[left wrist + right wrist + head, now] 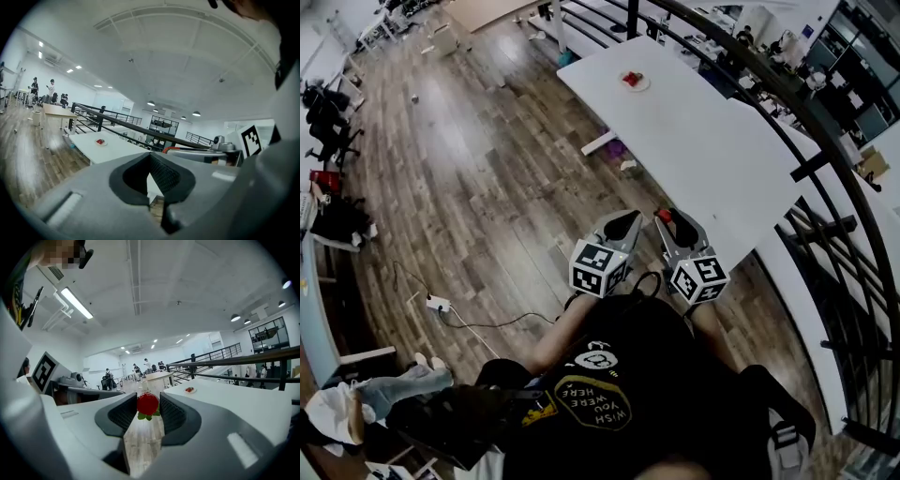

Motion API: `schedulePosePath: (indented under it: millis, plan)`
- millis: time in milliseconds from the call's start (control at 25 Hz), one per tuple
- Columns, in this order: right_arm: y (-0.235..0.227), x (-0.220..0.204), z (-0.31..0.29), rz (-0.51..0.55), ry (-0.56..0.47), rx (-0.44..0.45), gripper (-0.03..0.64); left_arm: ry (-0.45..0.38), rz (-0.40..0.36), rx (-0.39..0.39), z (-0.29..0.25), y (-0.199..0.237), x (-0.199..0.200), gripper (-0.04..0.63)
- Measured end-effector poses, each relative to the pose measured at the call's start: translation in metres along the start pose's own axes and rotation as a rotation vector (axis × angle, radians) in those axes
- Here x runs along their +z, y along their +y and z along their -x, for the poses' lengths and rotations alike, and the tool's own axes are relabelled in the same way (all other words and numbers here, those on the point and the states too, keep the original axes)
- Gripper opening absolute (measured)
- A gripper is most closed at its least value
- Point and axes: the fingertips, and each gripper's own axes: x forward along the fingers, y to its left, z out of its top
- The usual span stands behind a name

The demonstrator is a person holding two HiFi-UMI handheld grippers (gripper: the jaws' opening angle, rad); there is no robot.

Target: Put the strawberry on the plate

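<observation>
— Tools?
— My left tool (151, 183) is pinched narrow, empty. My right tool (148, 398) grips the strawberry (147, 404), short of the bench (703, 155).
— Plate?
— The plate (635, 86) sits at the bench's far end.

Wood-plank floor (469, 169), smooth white tabletop (703, 159), black metal railing (262, 357), matt grey plastic right gripper (148, 412).

Red strawberry (147, 403), green leaves beneath, held upright between the jaws of the right gripper (148, 408), small white plate (189, 390) at two o'clock beyond, on white table (225, 404), bearing something red.
</observation>
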Motion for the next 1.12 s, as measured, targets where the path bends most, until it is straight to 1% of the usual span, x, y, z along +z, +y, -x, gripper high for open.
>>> schedulePosePath:
  millis: [120, 240, 400, 560, 680, 840, 1000, 1120]
  plan:
    - [0.005, 0.003, -0.006, -0.024, -0.019, 0.004, 0.155, -0.003, 0.008, 0.004, 0.009, 0.009, -0.001, 0.002]
    - [0.014, -0.001, -0.011, -0.034, -0.023, -0.002, 0.155, 0.005, 0.023, 0.006, 0.020, 0.017, -0.010, 0.002]
    - [0.029, -0.014, -0.003, -0.070, -0.015, -0.027, 0.155, 0.028, 0.040, -0.016, 0.035, 0.015, -0.027, 0.002]
    - [0.034, -0.031, 0.000, -0.091, 0.018, -0.044, 0.155, 0.047, 0.040, -0.037, 0.036, 0.012, -0.037, 0.002]
    - [0.027, -0.031, -0.003, -0.094, 0.037, -0.052, 0.155, 0.040, 0.051, -0.065, 0.028, 0.010, -0.032, 0.002]
    - [0.013, -0.014, -0.012, -0.084, 0.024, -0.059, 0.155, 0.030, 0.055, -0.078, 0.010, 0.012, -0.016, 0.002]
    - [-0.008, 0.000, -0.023, -0.072, 0.013, -0.050, 0.155, 0.032, 0.041, -0.075, -0.012, 0.013, -0.005, 0.002]
    - [-0.021, 0.007, -0.037, -0.070, 0.019, -0.029, 0.155, 0.061, 0.012, -0.068, -0.032, 0.021, -0.001, 0.002]
